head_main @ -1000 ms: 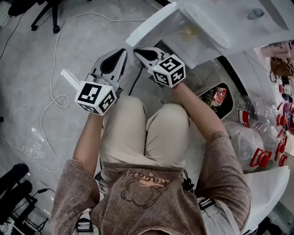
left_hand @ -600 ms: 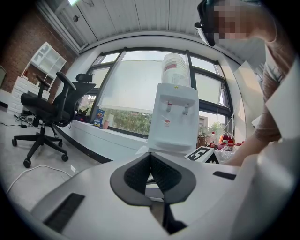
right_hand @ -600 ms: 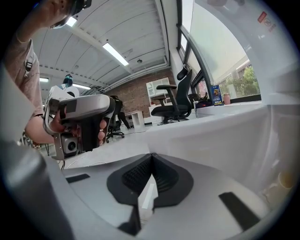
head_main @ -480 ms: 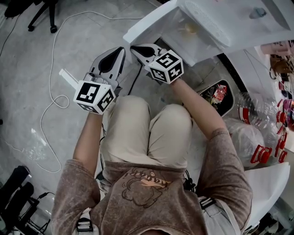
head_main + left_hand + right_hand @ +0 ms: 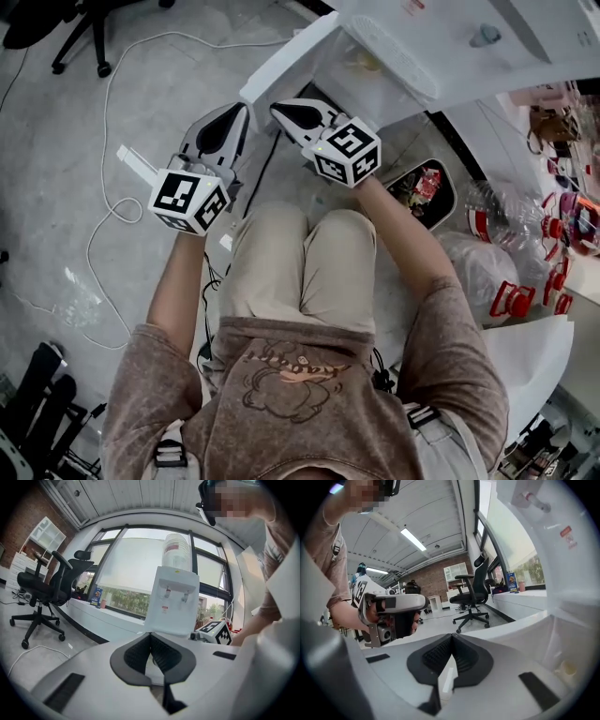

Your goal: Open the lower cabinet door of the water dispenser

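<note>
Since a second ago both tools have come up a little in front of the tall white plastic water dispenser (image 5: 450,47), the right one more than the left. The flat white lower cabinet door (image 5: 286,61) stands swung well out from the dispenser's lower front towards the person, and the cabinet cavity behind it is exposed. The right tool (image 5: 277,107) has its jaws pressed together on nothing, with its tip just beside the door's free edge on the side facing the dispenser. The left tool (image 5: 244,108) is likewise closed and empty and sits just outside that edge, away from the dispenser. The opening looks nearly complete, so what remains is probably to ease the door through the last of its swing. To do that well, the right tip should stay low on the inner face near the free edge, farthest from the hinge. It should push along the door's arc, without lifting or prying. The left tool is best kept outside the swing path. A gentle stop matters, since a bottle sits on top of the dispenser and a hard shove could rock it.
</note>
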